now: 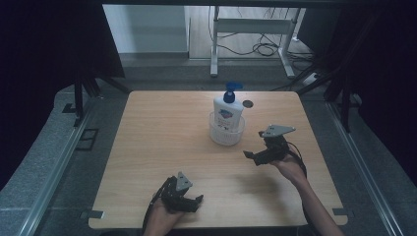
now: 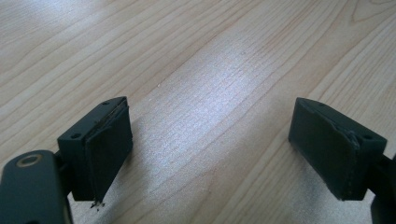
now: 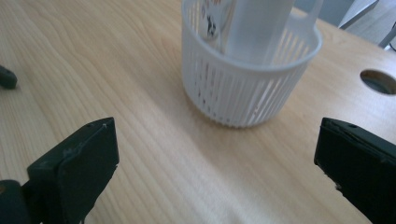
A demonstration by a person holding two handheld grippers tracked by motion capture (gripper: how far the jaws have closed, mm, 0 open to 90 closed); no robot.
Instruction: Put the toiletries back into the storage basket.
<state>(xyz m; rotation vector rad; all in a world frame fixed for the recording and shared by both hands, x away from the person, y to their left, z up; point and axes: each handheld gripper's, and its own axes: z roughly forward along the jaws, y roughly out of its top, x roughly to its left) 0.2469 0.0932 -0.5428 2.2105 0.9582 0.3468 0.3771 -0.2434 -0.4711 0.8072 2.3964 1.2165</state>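
A white pump bottle [image 1: 228,110] with a blue pump head stands upright inside a small white slatted basket [image 1: 225,134] at the table's middle back. In the right gripper view the basket [image 3: 243,84] sits just ahead with the bottle [image 3: 254,25] rising out of it. My right gripper [image 1: 254,147] is open, a short way right of and nearer than the basket, its jaws empty [image 3: 215,168]. My left gripper [image 1: 193,201] rests low near the front edge, open and empty, facing bare wood [image 2: 210,149].
The wooden table [image 1: 162,147] has a dark round hole [image 1: 248,103] behind the basket, seen too in the right gripper view [image 3: 378,81]. Metal rails run along both sides. A white frame and cables lie on the floor beyond the far edge.
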